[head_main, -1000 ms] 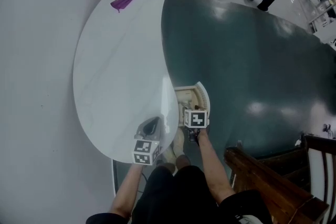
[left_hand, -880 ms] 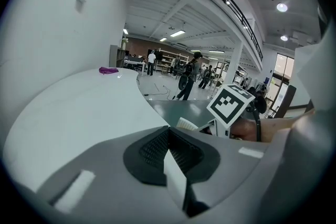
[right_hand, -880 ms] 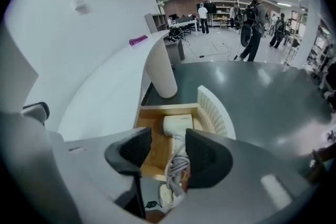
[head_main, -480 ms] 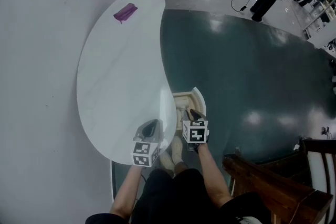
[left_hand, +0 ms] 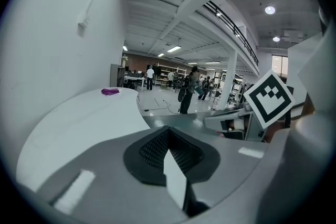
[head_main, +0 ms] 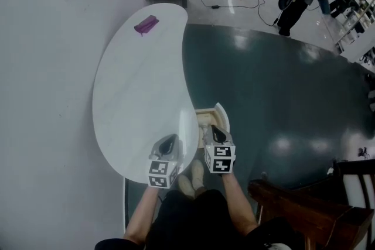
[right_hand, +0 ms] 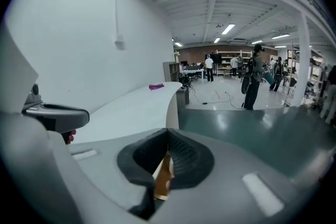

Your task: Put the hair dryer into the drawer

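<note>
progress: early (my reading). drawer (head_main: 222, 114) stands pulled out under the table (head_main: 140, 85) near edge, lower centre of the head view; nothing is carried.
hair dryer (head_main: 146, 24): probably the purple thing at the table's far end, upper left, well apart from both claws.
left gripper (head_main: 168, 142): pads pressed together, empty.
right gripper (head_main: 217, 132): jaws have just been closing, now pressed together, nothing between.
left to do: fetch it, put it in the drawer.
writing: none readable, only square markers (head_main: 220, 158) on the cubes.

Right gripper (right_hand: 168, 140), jaws just closed, empty

A purple thing (head_main: 146, 25), perhaps cloth, lies far off on the white table (head_main: 135, 102).
</note>
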A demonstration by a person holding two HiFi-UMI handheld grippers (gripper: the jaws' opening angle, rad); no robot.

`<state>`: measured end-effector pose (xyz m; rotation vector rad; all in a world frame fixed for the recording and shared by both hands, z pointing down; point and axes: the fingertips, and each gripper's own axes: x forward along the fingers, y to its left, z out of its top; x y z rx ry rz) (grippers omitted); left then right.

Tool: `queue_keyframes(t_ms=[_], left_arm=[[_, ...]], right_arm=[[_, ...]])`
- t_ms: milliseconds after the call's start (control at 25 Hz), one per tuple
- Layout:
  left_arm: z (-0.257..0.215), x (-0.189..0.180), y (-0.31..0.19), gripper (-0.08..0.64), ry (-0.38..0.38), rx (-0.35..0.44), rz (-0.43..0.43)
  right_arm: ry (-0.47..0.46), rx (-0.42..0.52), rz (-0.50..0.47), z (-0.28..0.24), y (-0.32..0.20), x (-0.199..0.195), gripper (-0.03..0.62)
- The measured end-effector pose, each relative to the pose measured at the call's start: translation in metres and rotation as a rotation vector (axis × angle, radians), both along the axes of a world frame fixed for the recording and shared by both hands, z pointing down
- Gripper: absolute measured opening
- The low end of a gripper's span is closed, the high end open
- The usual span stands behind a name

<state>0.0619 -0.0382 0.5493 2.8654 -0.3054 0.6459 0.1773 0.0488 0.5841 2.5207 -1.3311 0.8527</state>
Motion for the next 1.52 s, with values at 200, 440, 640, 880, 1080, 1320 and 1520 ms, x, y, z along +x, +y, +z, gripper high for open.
queue_keyframes(t_ms=[200,440,640,880,1080,1320,1520], left_arm=[[-0.025,-0.014,0.0,0.005,0.034,0.028,-0.008],[-0.057,-0.035,0.011,0.005,0.077,0.061,-0.012],[-0.079,-0.055,0.02,0.005,0.111,0.082,-0.01],[-0.099,-0.075,0.034,0.005,0.149,0.107,0.001],[-0.102,-0.096,0.04,0.005,0.159,0.121,0.003],[-0.11,-0.124,0.048,0.005,0.172,0.152,0.007],[-0.116,-0.135,0.047,0.005,0.184,0.166,-0.002]], right_arm=[[0.087,0.069,-0.015,-0.037,0.005,-0.018,0.003],[0.15,0.133,-0.048,-0.077,0.015,-0.047,0.003],[0.184,0.155,-0.082,-0.098,0.026,-0.073,0.003],[0.189,0.199,-0.074,-0.121,0.047,-0.093,0.003],[0.213,0.215,-0.076,-0.13,0.064,-0.109,0.003],[0.246,0.224,-0.081,-0.138,0.084,-0.129,0.003],[0.245,0.249,-0.079,-0.143,0.091,-0.138,0.005]])
